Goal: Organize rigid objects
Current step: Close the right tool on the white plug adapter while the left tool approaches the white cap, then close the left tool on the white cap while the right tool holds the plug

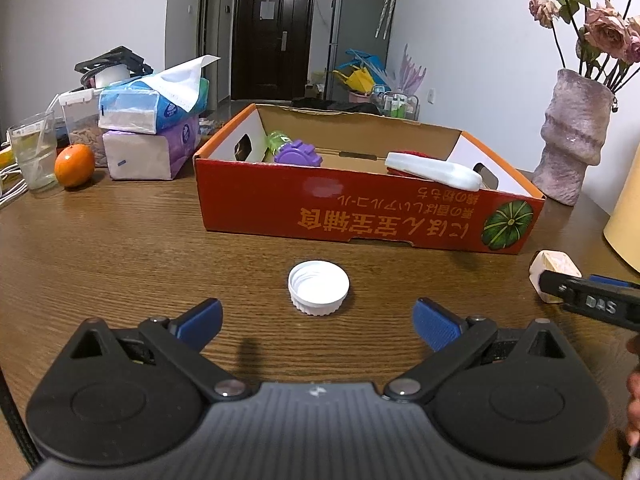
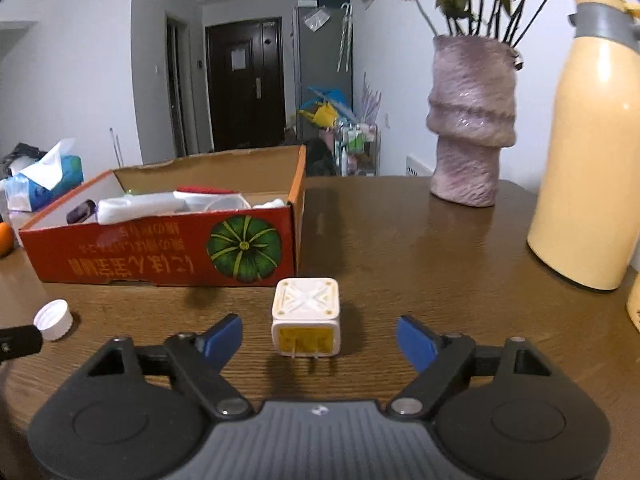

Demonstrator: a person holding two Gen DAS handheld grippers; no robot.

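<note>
A white bottle cap (image 1: 319, 288) lies open side up on the wooden table, just ahead of my left gripper (image 1: 318, 322), which stands open with nothing between its blue pads. A white cube-shaped plug adapter (image 2: 307, 318) with a yellow face sits on the table just ahead of my right gripper (image 2: 320, 338); the jaws are open and apart from it. The same adapter (image 1: 554, 276) shows at the right edge of the left wrist view. A red cardboard box (image 1: 360, 208) behind both holds a purple toy (image 1: 298, 154), a white flat object (image 1: 434, 170) and other items.
Tissue packs (image 1: 152, 128), an orange (image 1: 74, 165) and a glass (image 1: 34, 156) stand at the left. A pink vase (image 2: 470, 120) with flowers and a cream thermos (image 2: 592, 152) stand at the right. The cap (image 2: 53, 319) lies left of the right gripper.
</note>
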